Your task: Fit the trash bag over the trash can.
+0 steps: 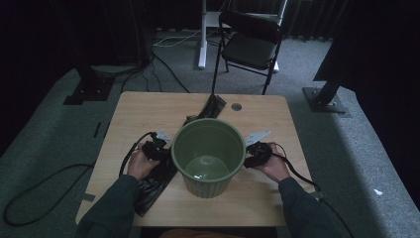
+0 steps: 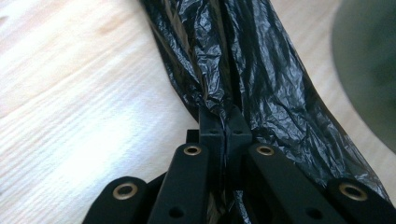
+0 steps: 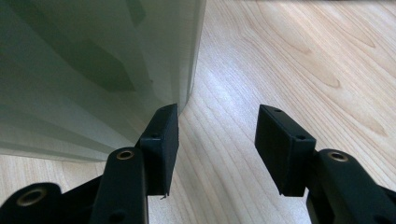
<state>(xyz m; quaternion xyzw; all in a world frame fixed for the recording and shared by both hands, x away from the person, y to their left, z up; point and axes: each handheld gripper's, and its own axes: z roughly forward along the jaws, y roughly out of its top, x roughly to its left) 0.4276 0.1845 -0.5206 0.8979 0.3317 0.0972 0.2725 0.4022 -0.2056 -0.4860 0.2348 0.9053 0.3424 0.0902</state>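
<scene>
Meanwhile, left fingers (image 2: 227, 125) pinch the black bag (image 2: 261, 79) beside the green bucket (image 1: 208, 154); right fingers (image 3: 217, 140) stand spread against its wall.

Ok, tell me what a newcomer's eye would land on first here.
The round, ribbed green plastic bin stands open and empty at the middle of the light wooden table. The crinkled black plastic bag lies stretched along the bin's left side, and the left gripper is shut on it. The right gripper is open beside the bin's wall.
</scene>
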